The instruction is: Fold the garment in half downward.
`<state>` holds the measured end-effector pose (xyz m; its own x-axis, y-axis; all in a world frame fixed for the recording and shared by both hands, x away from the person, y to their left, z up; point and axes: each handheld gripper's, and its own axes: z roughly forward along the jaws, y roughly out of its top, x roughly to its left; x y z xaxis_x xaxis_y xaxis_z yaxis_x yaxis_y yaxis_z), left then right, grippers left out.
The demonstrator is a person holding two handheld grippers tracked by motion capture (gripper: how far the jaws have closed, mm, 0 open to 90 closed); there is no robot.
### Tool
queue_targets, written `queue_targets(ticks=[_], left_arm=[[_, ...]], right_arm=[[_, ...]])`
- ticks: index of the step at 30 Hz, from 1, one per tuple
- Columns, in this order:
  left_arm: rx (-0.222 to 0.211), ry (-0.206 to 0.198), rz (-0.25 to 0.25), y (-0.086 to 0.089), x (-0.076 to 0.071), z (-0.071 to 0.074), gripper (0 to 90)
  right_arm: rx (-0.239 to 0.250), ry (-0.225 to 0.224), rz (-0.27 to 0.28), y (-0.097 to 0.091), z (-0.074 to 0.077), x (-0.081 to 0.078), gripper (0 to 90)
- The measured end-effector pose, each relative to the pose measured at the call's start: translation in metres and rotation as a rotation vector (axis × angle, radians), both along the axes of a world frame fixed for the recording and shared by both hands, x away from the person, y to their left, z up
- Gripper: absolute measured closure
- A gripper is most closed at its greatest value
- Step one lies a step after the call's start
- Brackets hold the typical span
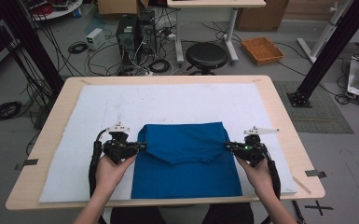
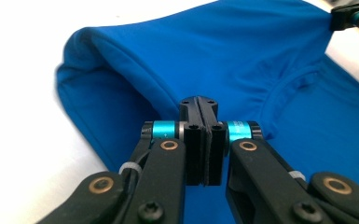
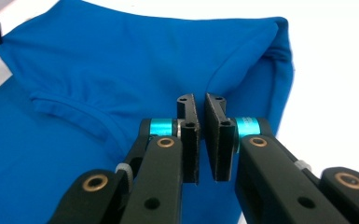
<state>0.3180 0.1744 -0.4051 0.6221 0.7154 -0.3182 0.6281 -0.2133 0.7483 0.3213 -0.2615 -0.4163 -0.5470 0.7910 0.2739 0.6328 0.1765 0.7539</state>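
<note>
No legible text, label, brand, number or sign on anything in view.

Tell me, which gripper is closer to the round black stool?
The right one, I think. The stool stands beyond the table's far edge, right of middle; the right gripper sits nearer it than the left gripper.

Bright, even light; soft close-up blur

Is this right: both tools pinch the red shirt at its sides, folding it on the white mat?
Not red. The shirt is blue, as the high view shows. Otherwise right: the left tool and right tool pinch its sides on the white mat.
</note>
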Motion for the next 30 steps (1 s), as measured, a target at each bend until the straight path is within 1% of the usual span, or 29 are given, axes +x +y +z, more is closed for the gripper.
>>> queue_targets(ticks=[2,6,9,14,17,18,19,22,25,26,27,28,29,30], left_arm=[[-0.001,0.001,-0.019,0.001,-0.008,0.002,89.0],[-0.03,0.017,-0.061,0.004,-0.03,0.005,88.9],[-0.023,0.023,-0.083,0.006,-0.043,0.005,88.9],[-0.025,0.046,-0.106,0.009,-0.066,0.001,88.9],[-0.015,0.058,-0.114,0.01,-0.074,-0.004,88.9],[-0.016,0.061,-0.109,0.01,-0.077,-0.005,88.9],[-0.002,0.062,-0.117,0.01,-0.078,-0.007,88.9],[-0.007,0.073,-0.113,0.011,-0.081,-0.011,88.9],[0.01,0.077,-0.112,0.011,-0.081,-0.016,88.9],[0.02,0.073,-0.111,0.01,-0.081,-0.017,88.8],[0.041,0.064,-0.109,0.01,-0.082,-0.019,88.7],[0.063,0.048,-0.099,0.009,-0.082,-0.019,86.3],[0.109,0.028,-0.082,0.008,-0.082,-0.019,77.9],[0.13,0.015,-0.068,0.008,-0.081,-0.018,71.8]], right_arm=[[-0.003,-0.009,0.013,-0.001,0.003,-0.01,84.8],[-0.015,-0.016,0.036,-0.003,0.006,-0.036,84.8],[-0.032,-0.034,0.048,-0.004,0.006,-0.06,84.8],[-0.04,-0.043,0.065,-0.006,0.001,-0.088,84.8],[-0.04,-0.039,0.07,-0.007,0.0,-0.096,84.7],[-0.04,-0.04,0.074,-0.007,0.0,-0.099,84.8],[-0.041,-0.042,0.079,-0.007,0.0,-0.101,84.8],[-0.05,-0.035,0.083,-0.006,-0.003,-0.106,84.7],[-0.066,-0.027,0.082,-0.005,-0.009,-0.108,84.5],[-0.069,-0.024,0.081,-0.006,-0.011,-0.108,83.9],[-0.074,-0.022,0.08,-0.006,-0.012,-0.108,80.8],[-0.08,-0.026,0.075,-0.007,-0.014,-0.108,77.1],[-0.083,-0.028,0.071,-0.007,-0.014,-0.107,71.8],[-0.087,-0.036,0.06,-0.009,-0.014,-0.105,66.4]])
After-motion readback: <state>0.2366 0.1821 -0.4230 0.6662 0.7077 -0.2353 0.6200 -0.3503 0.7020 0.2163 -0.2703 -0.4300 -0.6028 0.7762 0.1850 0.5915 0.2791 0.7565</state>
